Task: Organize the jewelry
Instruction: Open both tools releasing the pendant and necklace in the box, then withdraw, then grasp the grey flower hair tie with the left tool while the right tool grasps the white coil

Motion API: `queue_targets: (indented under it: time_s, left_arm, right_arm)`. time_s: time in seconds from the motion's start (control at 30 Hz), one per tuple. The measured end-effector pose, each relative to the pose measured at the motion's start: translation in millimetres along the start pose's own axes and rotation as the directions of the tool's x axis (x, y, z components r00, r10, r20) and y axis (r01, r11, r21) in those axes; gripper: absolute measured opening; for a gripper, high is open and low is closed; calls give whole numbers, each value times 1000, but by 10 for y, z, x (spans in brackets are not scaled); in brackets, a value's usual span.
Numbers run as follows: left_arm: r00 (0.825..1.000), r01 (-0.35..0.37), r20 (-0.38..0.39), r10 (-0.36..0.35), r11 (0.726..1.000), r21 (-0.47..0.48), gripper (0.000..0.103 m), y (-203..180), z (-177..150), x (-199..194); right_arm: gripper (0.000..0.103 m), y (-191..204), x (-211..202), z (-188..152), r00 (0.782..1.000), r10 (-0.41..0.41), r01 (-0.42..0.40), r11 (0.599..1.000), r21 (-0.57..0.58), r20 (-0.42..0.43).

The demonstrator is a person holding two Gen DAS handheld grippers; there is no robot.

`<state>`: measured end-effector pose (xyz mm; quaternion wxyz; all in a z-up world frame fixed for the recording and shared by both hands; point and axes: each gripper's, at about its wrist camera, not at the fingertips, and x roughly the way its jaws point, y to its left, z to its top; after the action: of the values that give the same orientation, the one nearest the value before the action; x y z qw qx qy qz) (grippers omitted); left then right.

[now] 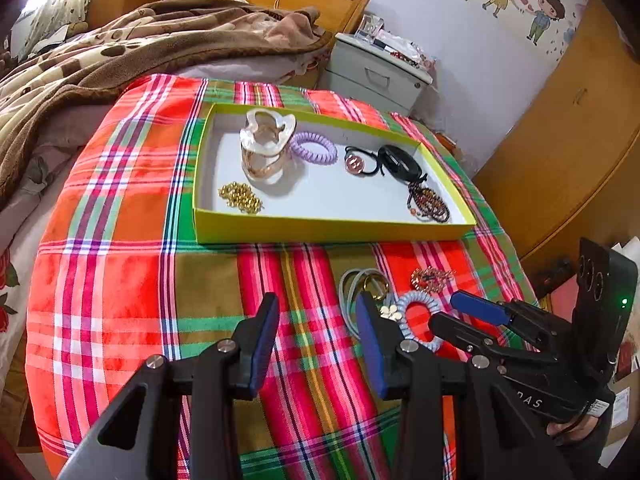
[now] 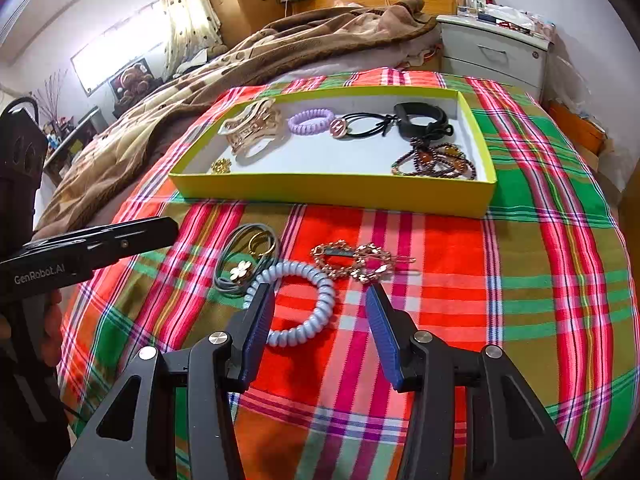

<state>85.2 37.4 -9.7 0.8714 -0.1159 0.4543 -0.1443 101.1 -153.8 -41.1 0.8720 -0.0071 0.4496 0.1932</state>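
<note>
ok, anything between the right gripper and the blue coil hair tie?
Nothing visible. The right gripper stands open just over the blue coil hair tie; the grey hair tie and gold clip lie beside it.

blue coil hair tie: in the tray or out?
Out. The blue coil tie lies on the plaid cloth in front of the yellow tray, between the open right gripper's fingers, ungripped.

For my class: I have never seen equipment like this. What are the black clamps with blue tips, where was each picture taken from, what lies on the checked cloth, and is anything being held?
A person holds a two-finger gripper in each hand; each carries a forward-looking camera. One picture looks along the left gripper, the other along the right gripper. On the plaid cloth a yellow tray holds jewelry. Outside it lie a pale blue coil hair tie, a gold hair clip and grey hair ties. Both grippers are open and hold nothing.
</note>
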Motion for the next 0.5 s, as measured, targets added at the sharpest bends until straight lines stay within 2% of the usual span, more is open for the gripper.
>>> queue_targets:
  time_s: [0.1,0.3,0.37,0.4,0.43,0.5]
  left_arm:
    - [1000,6,-16,-6,1000,4,41,1,-23,37]
    - [999,15,-39,-15,1000,18,41,-39,-51,110]
    - [999,18,-43,-17,1000,22,41,-58,-52,130]
    - [999,17,-46,-16,1000,23,41,-64,-49,140]
    - [999,16,-48,-14,1000,26,41,-77,-49,153]
    - [998,24,-53,-23,999,34,41,-100,-49,171]
  right_arm:
    - [48,36,37,-16,999,-41,41,999,-15,-14]
    - [48,64,37,-46,998,-69,68,997,-33,-13]
    - [44,76,34,-58,997,-80,80,996,-41,-7]
    - [36,80,32,-61,996,-88,88,995,-43,-4]
    - [32,75,28,-66,995,-97,97,994,-43,-1]
    - [29,61,16,-73,996,-89,90,995,-37,5]
